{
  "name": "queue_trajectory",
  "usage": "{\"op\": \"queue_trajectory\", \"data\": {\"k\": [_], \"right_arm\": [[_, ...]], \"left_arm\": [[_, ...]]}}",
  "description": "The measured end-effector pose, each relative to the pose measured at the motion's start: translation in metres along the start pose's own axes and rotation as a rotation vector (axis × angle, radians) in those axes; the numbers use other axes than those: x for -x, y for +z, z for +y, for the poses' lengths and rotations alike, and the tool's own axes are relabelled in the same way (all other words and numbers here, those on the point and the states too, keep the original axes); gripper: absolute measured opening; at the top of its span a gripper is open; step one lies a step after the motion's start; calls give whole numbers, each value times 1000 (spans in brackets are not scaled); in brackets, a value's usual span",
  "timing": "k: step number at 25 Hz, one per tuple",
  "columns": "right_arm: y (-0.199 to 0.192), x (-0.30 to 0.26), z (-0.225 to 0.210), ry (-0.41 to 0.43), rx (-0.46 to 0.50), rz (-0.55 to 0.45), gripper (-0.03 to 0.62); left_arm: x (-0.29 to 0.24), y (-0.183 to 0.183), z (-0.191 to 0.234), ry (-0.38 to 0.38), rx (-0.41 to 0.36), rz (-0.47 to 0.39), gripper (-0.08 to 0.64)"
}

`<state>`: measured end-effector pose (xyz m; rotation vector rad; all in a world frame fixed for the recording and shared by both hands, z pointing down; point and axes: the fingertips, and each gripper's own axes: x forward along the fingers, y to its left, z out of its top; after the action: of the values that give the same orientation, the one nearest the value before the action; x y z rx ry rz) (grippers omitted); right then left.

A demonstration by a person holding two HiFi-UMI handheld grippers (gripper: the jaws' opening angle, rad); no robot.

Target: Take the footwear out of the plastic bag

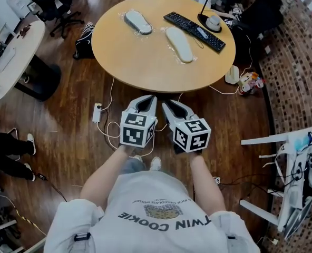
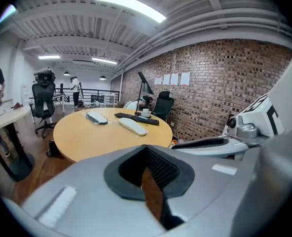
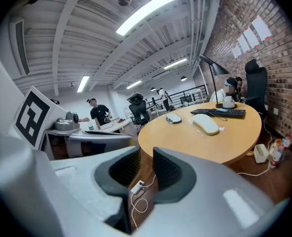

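Two pale slippers lie on the round wooden table point(image 1: 145, 65), each in a clear plastic bag: one at the far left point(image 1: 138, 21) point(image 2: 96, 117) point(image 3: 174, 118), one nearer the keyboard point(image 1: 179, 44) point(image 2: 132, 126) point(image 3: 205, 124). Both grippers hang side by side over the floor, short of the table's near edge and well away from the bags. My left gripper point(image 1: 147, 100) point(image 2: 147, 154) shows a narrow gap with only floor behind it. A wider gap stands between the jaws of my right gripper point(image 1: 172, 105) point(image 3: 146, 164), and nothing is in it.
A black keyboard point(image 1: 194, 31) and a lamp base point(image 1: 213, 22) sit on the table's far right. A power strip point(image 1: 97, 112) and cables lie on the floor under the near edge. An office chair point(image 1: 56, 4), a white side table point(image 1: 13, 57) and a person's legs point(image 1: 8, 152) are at the left.
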<state>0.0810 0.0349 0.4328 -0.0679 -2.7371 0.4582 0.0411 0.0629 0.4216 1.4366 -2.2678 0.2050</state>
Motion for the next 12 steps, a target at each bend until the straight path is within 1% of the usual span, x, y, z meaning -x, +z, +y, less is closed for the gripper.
{"op": "queue_trajectory", "data": {"k": [3,7,12], "right_arm": [[-7,8,22,2,12,0,77],[-17,16,47,-16,35,-6,75],[-32,29,83,-53,58,-7,67]], "left_arm": [[22,-7,-1,10,5,-10,5],[50,-21,-1,24,1,-22,5],[88,-41,-4,10,5,-36,5]]}}
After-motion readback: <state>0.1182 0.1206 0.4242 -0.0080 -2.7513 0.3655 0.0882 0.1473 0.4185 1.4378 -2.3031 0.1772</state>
